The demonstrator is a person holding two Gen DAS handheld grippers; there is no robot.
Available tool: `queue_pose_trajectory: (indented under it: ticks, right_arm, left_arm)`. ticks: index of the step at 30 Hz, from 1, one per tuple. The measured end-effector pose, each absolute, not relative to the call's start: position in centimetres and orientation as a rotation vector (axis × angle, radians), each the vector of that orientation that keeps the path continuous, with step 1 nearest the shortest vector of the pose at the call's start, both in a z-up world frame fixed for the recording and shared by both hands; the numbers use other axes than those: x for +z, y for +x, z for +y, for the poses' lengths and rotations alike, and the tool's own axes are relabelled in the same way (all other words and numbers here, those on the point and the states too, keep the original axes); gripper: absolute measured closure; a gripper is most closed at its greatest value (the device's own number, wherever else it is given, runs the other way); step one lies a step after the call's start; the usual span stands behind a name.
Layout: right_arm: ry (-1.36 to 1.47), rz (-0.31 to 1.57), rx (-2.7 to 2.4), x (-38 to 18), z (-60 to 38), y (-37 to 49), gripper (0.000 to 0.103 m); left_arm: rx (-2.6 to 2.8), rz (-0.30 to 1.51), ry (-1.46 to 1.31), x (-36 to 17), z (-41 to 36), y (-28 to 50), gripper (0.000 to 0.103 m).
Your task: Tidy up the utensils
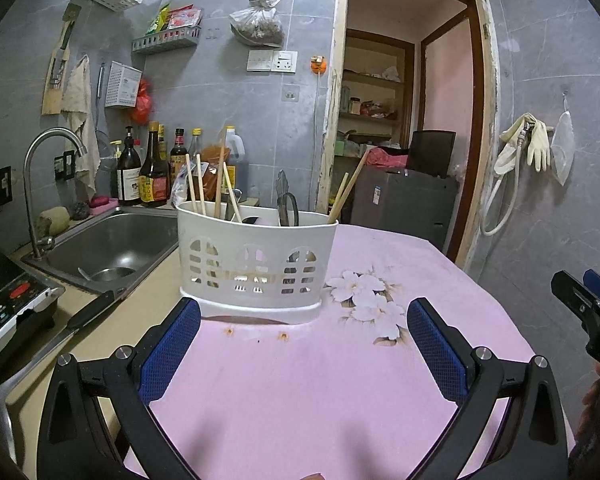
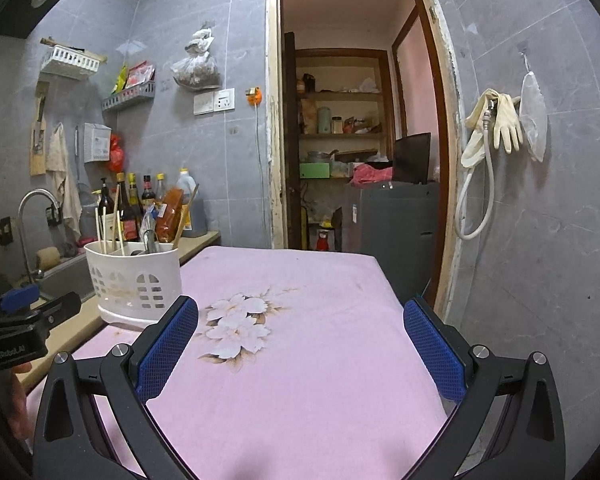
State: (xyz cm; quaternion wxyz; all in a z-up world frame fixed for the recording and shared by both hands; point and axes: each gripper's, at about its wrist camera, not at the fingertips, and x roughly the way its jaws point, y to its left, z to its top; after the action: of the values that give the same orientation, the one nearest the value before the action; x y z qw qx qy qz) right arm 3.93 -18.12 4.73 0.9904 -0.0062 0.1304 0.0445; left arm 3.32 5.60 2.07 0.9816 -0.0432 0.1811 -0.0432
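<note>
The white plastic utensil caddy (image 1: 256, 264) stands upright at the left edge of the pink flowered tablecloth (image 1: 340, 380), right beside the steel sink (image 1: 112, 244). It already holds the utensils: several wooden chopsticks (image 1: 196, 184) lean in its left compartment, a pair of scissors (image 1: 286, 204) stands near the middle, and more chopsticks (image 1: 342, 196) lean out at the right end. A dark item sits low between them, too hidden to name. Nothing loose lies on the cloth itself, so the sorting appears either finished or not yet begun; which, I cannot tell.

The left gripper (image 1: 304, 336) hovers over the cloth just in front of the caddy, its blue-padded fingers (image 1: 168, 344) spread wide and empty, aimed squarely at the caddy as if ready to steady or reach it. The right gripper (image 2: 300, 336) hangs further right over the flower print (image 2: 236, 328), its fingers equally wide and holding nothing, with the caddy well off to its left.

On the counter left of the cloth lies a black-handled knife (image 1: 88, 312), blade toward the camera, probably the nearest candidate for tidying. Sauce bottles (image 1: 152, 172) line the wall behind the sink.
</note>
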Motion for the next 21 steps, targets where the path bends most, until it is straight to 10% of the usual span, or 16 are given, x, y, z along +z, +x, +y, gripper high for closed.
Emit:
queue_pose_trajectory:
  ticks: [21]
  right_arm:
    - [-0.007, 0.205, 0.073, 3.3, -17.2, 0.8, 0.0]
  left_arm:
    - [-0.004, 0.308, -0.054, 1.1, 6.5, 0.0, 0.002]
